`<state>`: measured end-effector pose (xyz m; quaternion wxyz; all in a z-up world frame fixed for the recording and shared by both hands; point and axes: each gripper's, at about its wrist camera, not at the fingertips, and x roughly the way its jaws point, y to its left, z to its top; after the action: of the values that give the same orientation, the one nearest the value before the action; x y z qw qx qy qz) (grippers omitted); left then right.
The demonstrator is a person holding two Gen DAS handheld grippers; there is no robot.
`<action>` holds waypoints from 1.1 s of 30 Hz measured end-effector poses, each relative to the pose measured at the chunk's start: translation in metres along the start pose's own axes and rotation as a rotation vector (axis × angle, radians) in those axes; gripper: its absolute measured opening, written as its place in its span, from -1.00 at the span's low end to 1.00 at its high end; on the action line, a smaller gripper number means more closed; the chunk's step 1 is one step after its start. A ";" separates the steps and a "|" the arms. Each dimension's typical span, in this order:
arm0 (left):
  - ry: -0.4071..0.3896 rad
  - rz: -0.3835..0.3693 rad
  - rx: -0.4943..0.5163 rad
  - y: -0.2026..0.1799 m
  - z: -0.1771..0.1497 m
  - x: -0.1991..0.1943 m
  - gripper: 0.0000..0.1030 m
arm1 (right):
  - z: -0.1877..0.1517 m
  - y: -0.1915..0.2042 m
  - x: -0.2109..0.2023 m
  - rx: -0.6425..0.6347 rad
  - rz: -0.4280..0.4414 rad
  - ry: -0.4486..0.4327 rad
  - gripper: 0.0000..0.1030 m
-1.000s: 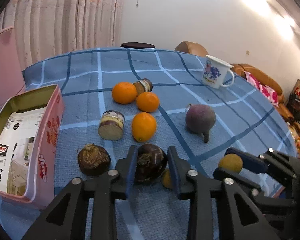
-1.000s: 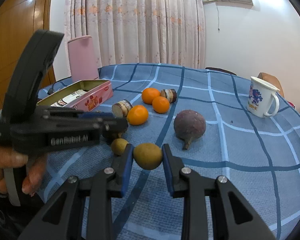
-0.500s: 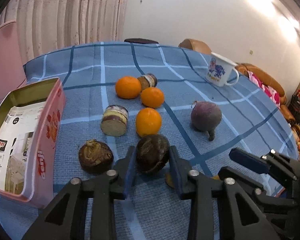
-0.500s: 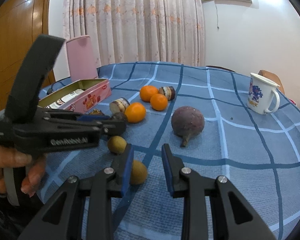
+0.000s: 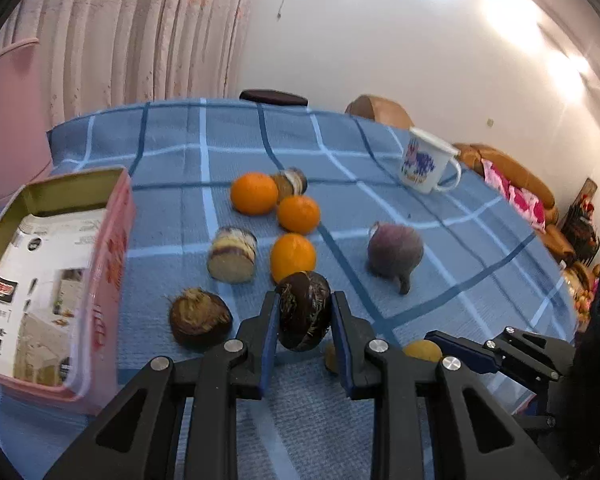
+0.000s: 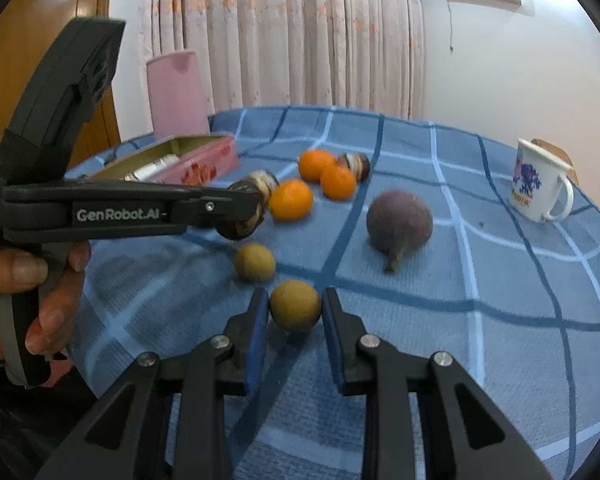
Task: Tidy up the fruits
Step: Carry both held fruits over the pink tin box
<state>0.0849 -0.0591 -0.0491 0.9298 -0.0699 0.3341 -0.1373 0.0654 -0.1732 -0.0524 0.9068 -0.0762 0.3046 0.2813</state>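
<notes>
Dark brown, husky skin with pale fibres: the water chestnut [image 5: 304,310] sits pinched between the blue pads of my left gripper [image 5: 305,330], raised clear of the blue checked tablecloth [image 5: 440,248]. Its long axis stands roughly upright between the pads, top tilted slightly away from the camera. A second water chestnut [image 5: 199,322] lies on the cloth just left of the left finger, tufted end up.

My right gripper [image 6: 295,316] has its pads against both sides of a round tan longan [image 6: 295,311], low over the cloth; whether the fruit is lifted I cannot tell. Being round, it shows no clear axis. A second longan [image 6: 255,261] lies just beyond and to the left.

Farther out: three oranges [image 5: 293,257] in a loose line, two cut taro pieces [image 5: 232,254], a purple beet [image 5: 394,250] with tail pointing toward me, a white mug [image 5: 424,166]. Pink tin box [image 5: 112,256] stands open at left.
</notes>
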 end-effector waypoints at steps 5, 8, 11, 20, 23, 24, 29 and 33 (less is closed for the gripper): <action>-0.094 0.077 0.008 0.016 0.012 -0.033 -0.48 | 0.032 0.009 -0.001 -0.037 0.034 -0.041 -0.41; -0.128 0.138 -0.001 0.033 0.016 -0.046 -0.48 | 0.051 0.019 0.008 -0.060 0.060 -0.052 -0.41; -0.147 0.165 -0.033 0.053 0.018 -0.056 -0.48 | 0.070 0.031 0.016 -0.078 0.095 -0.060 -0.41; -0.172 0.247 -0.114 0.107 0.022 -0.071 -0.48 | 0.122 0.066 0.045 -0.135 0.165 -0.084 -0.41; -0.171 0.270 -0.130 0.121 0.022 -0.072 -0.48 | 0.134 0.078 0.056 -0.155 0.181 -0.086 -0.41; -0.170 0.277 -0.134 0.125 0.022 -0.073 -0.48 | 0.137 0.082 0.061 -0.161 0.186 -0.086 -0.41; -0.164 0.293 -0.147 0.141 0.025 -0.072 -0.48 | 0.147 0.098 0.081 -0.182 0.201 -0.071 -0.41; -0.153 0.302 -0.155 0.152 0.027 -0.068 -0.48 | 0.151 0.106 0.095 -0.187 0.210 -0.055 -0.41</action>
<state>0.0832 0.1077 -0.0213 0.9544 -0.1005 0.2788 0.0358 0.1454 0.0053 0.0157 0.8694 -0.1204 0.2585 0.4035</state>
